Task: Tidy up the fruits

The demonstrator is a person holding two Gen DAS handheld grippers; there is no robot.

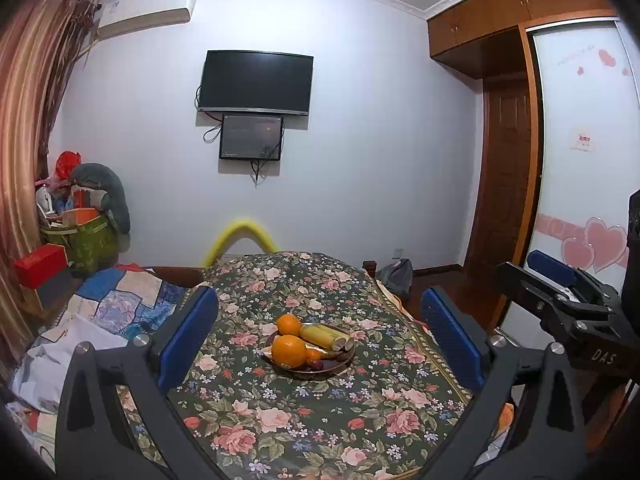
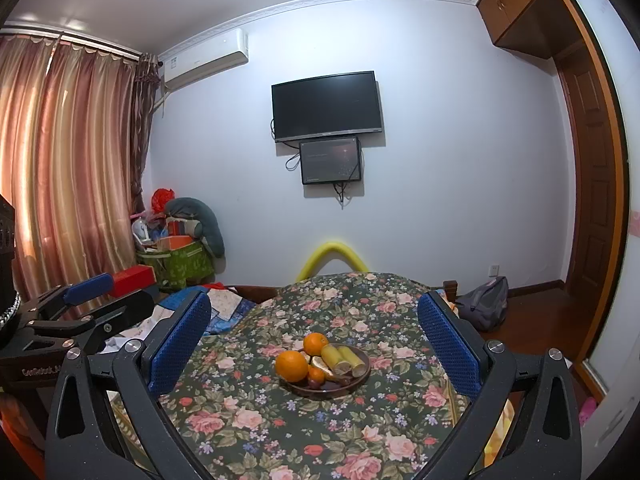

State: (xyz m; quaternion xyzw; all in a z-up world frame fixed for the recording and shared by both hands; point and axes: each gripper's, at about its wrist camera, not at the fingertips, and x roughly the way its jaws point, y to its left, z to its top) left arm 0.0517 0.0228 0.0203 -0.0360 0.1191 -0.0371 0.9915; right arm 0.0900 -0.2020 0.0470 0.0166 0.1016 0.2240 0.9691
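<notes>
A wide surface (image 1: 320, 420) covered by a floral cloth (image 2: 280, 432) is seen in both wrist views, with a bed (image 1: 104, 312) just beside it on the left. On the wall behind, a TV (image 1: 256, 82) is mounted above a smaller screen (image 1: 251, 137). The left gripper (image 1: 320, 334) is held above the near part of the surface with its blue fingers (image 1: 188, 336) spread wide apart and nothing between them; the right gripper (image 2: 314, 342) is likewise held open and empty, its fingers (image 2: 448, 346) framing the fruit. A dark plate (image 2: 340, 390) rests near the middle of the surface. On it two oranges (image 2: 292, 366) are placed at the left side, touching two short banana pieces (image 2: 344, 358) lying side by side at the right. Smaller dark fruits (image 2: 316, 378) are tucked at the plate's near edge, too small to be told apart.
</notes>
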